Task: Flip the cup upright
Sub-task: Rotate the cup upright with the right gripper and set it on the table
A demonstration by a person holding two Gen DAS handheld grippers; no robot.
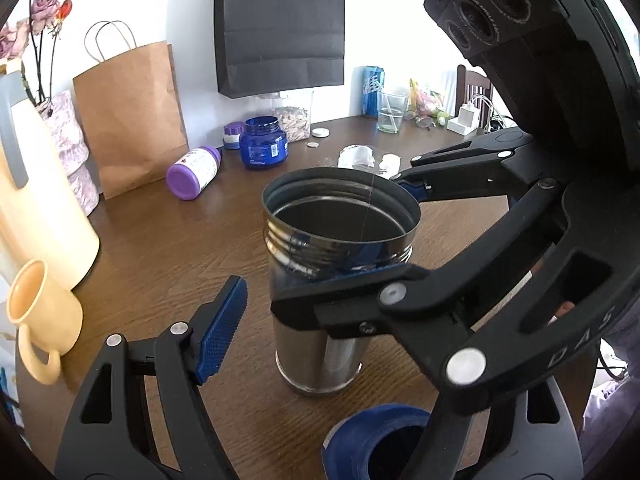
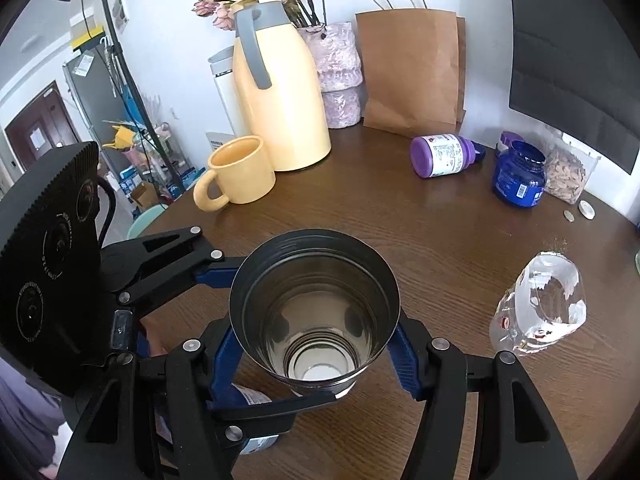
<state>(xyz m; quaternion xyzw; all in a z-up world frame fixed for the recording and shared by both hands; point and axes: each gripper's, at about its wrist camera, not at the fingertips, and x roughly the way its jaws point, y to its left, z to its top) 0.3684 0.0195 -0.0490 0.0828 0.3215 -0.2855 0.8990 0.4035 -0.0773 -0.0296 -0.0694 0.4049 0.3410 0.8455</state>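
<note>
Already upright: steel cup point(image 1: 320, 280) stands mouth-up on the wooden table point(image 1: 160, 248), frame centre. Right gripper point(image 2: 320, 364) clamps its body; left gripper point(image 1: 320, 332) hangs wide, one blue pad point(image 1: 222, 328) beside it. Flip looks finished. Next: release, withdraw without tipping it.

Yellow mug point(image 2: 240, 170) beside yellow jug point(image 2: 280, 92); purple bottle point(image 2: 444, 155) lying sideways
</note>
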